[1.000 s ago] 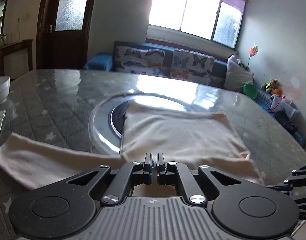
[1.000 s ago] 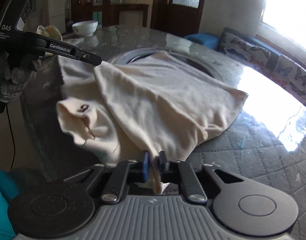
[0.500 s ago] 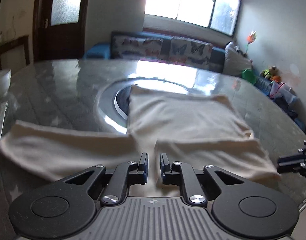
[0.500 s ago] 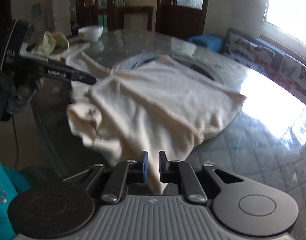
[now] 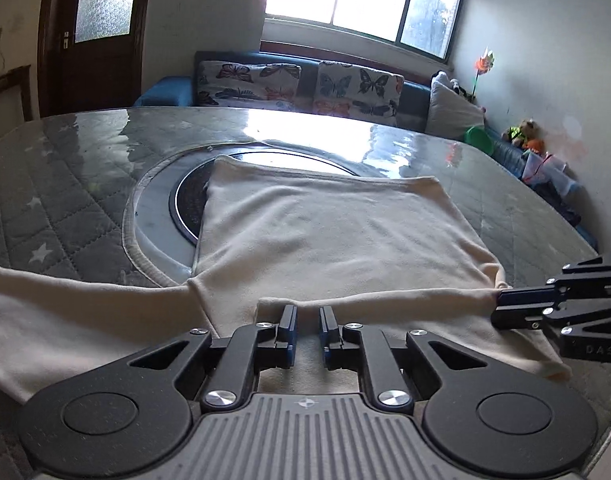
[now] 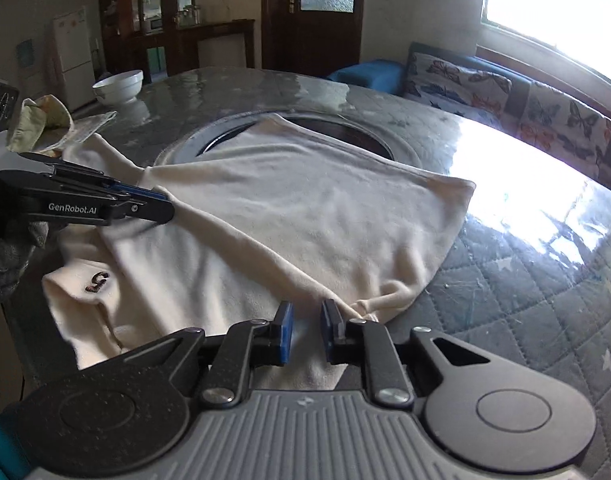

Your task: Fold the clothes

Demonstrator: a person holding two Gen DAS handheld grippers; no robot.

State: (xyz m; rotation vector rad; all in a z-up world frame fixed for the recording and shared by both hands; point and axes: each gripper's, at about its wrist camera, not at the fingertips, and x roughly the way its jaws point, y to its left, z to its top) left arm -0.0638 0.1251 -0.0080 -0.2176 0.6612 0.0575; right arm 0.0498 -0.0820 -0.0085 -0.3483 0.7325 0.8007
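A cream garment (image 5: pixel 325 232) lies spread on the table, its near part folded over into a long ridge. My left gripper (image 5: pixel 307 320) hovers low over that folded edge with a narrow gap between its pads, which press on nothing. In the right wrist view the left gripper (image 6: pixel 161 208) sits at the fold's left end. My right gripper (image 6: pixel 307 318) is at the fold's right end and its jaws are opening; cloth (image 6: pixel 305 200) lies under the gap, unpinched. From the left wrist view the right gripper (image 5: pixel 499 306) touches the sleeve end.
The quilted grey table (image 5: pixel 65 200) has a round dark inset (image 5: pixel 185 204) partly under the garment. A white bowl (image 6: pixel 119 86) and a crumpled greenish cloth (image 6: pixel 37 120) sit at the far left. A gloved hand (image 6: pixel 5 256) holds the left gripper. A sofa (image 5: pixel 305 84) stands behind.
Both grippers came down and parted their jaws, letting go of the cloth. The lifted fold now lies flat on the garment.
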